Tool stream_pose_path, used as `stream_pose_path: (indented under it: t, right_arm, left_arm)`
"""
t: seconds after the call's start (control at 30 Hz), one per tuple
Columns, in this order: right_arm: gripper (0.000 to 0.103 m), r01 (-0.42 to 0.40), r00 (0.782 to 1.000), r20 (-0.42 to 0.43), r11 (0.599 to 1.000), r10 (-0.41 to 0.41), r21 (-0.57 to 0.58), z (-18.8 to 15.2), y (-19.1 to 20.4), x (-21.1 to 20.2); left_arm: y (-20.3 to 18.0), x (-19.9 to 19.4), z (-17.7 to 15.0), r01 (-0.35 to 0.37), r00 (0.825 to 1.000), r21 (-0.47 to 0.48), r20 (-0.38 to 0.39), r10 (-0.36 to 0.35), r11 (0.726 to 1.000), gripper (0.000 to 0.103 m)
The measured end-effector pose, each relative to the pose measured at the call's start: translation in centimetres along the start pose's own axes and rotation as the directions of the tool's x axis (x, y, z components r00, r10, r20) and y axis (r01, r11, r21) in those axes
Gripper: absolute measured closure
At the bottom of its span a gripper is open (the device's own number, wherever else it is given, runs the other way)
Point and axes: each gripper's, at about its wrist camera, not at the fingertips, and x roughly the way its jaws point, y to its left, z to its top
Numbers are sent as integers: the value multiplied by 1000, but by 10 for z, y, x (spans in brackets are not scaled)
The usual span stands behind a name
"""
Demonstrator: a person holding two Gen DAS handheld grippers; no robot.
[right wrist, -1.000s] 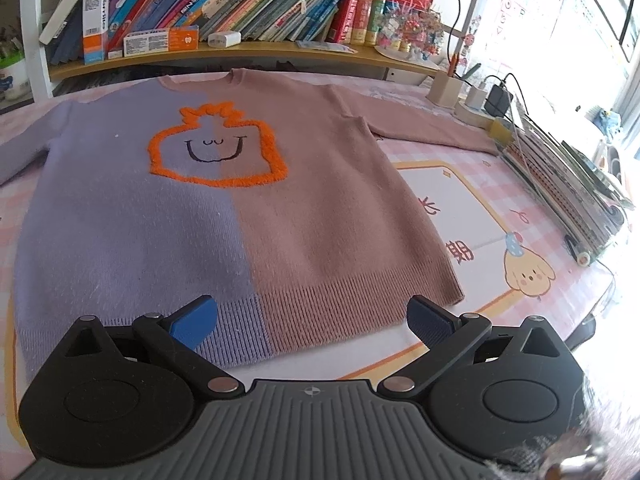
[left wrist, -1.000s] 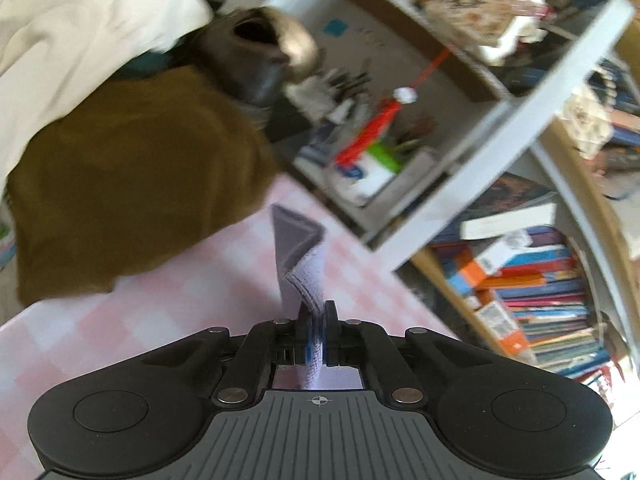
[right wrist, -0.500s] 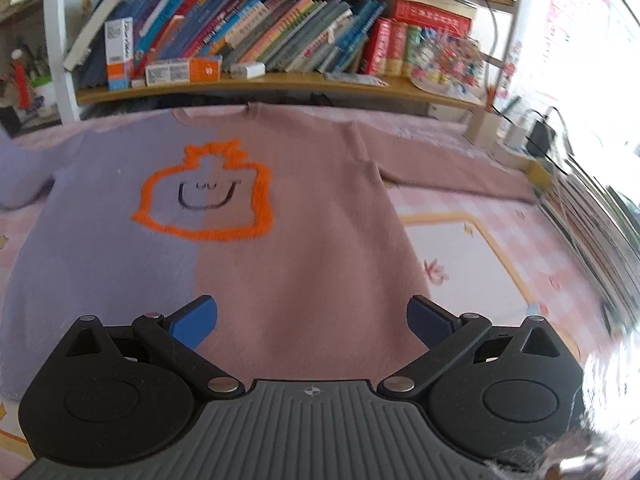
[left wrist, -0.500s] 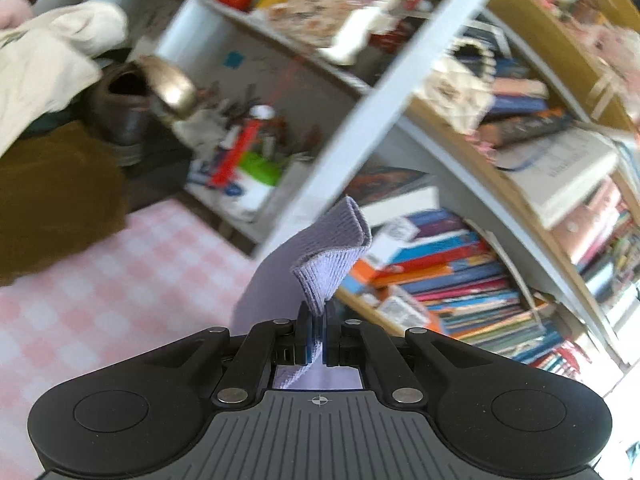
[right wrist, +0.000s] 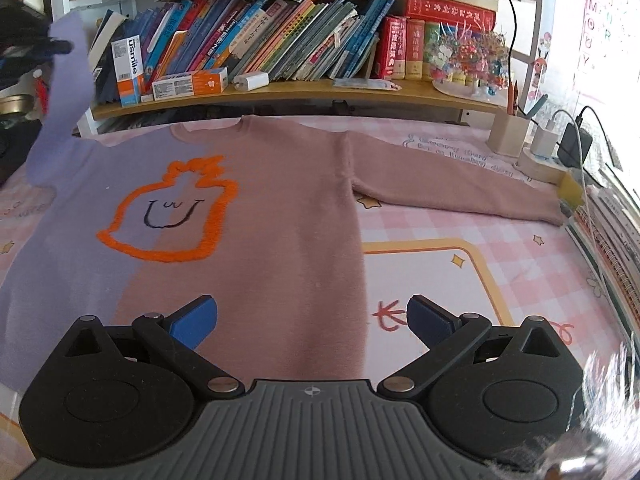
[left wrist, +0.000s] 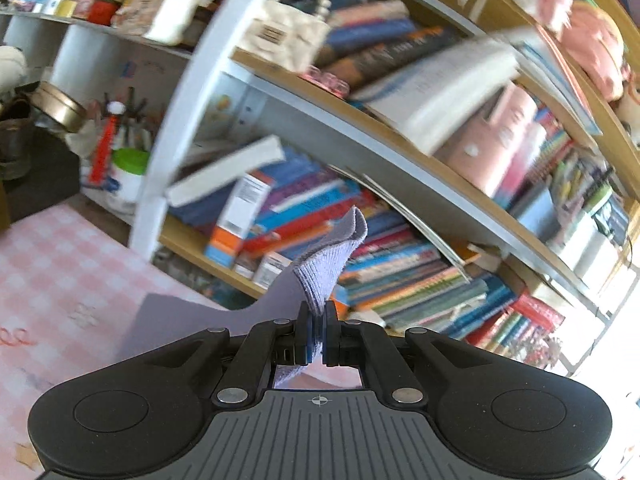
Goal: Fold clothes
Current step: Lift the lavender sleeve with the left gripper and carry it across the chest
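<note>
A sweater (right wrist: pixel 256 232), lilac on its left half and dusty pink on its right, lies flat on the pink checked table with an orange outlined face on the chest. My left gripper (left wrist: pixel 317 328) is shut on the lilac sleeve's ribbed cuff (left wrist: pixel 328 264) and holds it raised above the table. In the right wrist view the lifted lilac sleeve (right wrist: pixel 66 96) rises at the far left. My right gripper (right wrist: pixel 312 320) is open and empty, above the sweater's lower pink half. The pink sleeve (right wrist: pixel 460 188) lies stretched out to the right.
A bookshelf (right wrist: pixel 280 92) full of books runs along the table's far edge. A pencil holder (right wrist: pixel 508 136), chargers and cables (right wrist: pixel 568 148) stand at the back right. Stacked notebooks (right wrist: pixel 608 232) line the right edge. A printed mat (right wrist: pixel 432 280) lies under the sweater's right side.
My left gripper has lifted the lilac cuff higher and swung right, toward the bookshelf. My right gripper has moved forward over the sweater's body, still open.
</note>
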Motion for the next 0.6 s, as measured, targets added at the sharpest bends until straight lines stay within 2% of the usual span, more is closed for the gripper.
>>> stream_pose_path:
  t: [0.27,0.6]
  right_arm:
    - [1,-50,999,-8,999,50,-4,-4,-24,1]
    - [1,5,1000,-28,999,-4,44,-12,-60,1]
  left_arm:
    - [-57,36,-29,-2,998,108,-63,9,994,100]
    - [-87,79,-77,-39,984,215,-160,75,976,100]
